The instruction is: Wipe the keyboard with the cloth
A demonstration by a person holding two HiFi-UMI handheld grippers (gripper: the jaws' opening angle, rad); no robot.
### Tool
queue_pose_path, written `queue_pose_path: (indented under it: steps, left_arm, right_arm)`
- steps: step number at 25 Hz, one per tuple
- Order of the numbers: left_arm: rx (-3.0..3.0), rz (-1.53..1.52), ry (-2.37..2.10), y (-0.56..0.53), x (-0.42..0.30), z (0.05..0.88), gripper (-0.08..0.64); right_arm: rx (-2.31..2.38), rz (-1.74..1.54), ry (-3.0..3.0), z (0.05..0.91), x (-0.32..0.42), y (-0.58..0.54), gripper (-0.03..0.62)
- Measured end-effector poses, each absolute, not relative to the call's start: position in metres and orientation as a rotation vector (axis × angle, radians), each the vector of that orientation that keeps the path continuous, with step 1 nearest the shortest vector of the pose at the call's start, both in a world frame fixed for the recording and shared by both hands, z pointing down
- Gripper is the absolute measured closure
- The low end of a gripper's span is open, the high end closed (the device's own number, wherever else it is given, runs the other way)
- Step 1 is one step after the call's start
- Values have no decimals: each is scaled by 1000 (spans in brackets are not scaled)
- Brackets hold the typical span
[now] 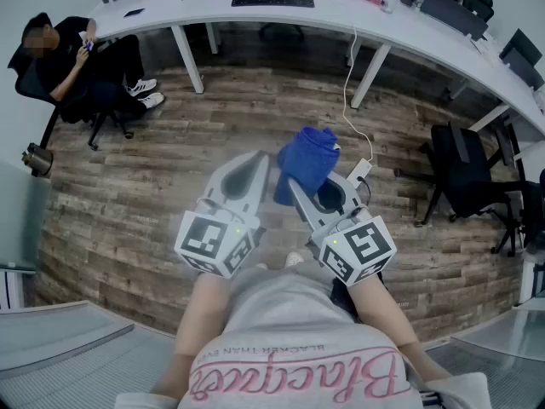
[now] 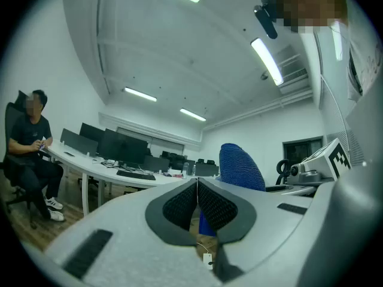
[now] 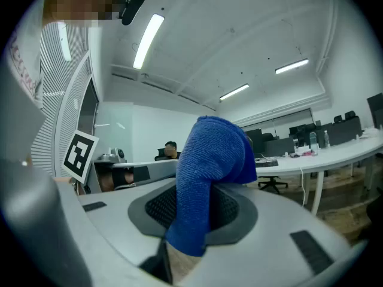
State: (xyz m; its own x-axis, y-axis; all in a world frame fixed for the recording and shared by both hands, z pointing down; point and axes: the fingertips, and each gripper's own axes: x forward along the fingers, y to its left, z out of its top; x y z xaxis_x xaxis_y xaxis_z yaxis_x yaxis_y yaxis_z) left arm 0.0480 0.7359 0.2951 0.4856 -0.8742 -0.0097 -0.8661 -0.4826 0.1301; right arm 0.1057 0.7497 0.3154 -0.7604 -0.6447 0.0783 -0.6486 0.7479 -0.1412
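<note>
A blue cloth [image 1: 305,162] is pinched in my right gripper [image 1: 294,181], held in the air above the wooden floor; it drapes over the jaws [image 3: 206,178] in the right gripper view. My left gripper [image 1: 255,170] is beside it on the left, shut with nothing between its jaws [image 2: 197,203]. The blue cloth [image 2: 239,166] shows to the right in the left gripper view. A black keyboard [image 1: 272,0] lies on the long white desk [image 1: 341,25] far ahead; the black keyboard [image 2: 136,174] also shows in the left gripper view.
A person sits on a chair [image 1: 72,71] at the far left by the desk. A black office chair [image 1: 464,173] stands at the right. A white cable [image 1: 353,118] hangs from the desk to a power strip [image 1: 361,170] on the floor. Monitors [image 2: 114,143] line the desk.
</note>
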Motion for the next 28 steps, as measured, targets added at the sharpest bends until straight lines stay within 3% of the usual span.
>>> queue_pose_path:
  steps: [28]
  left_arm:
    - [2511, -117, -1647, 684, 103, 317, 554]
  right_arm:
    - [961, 312, -2951, 336, 171, 697, 488]
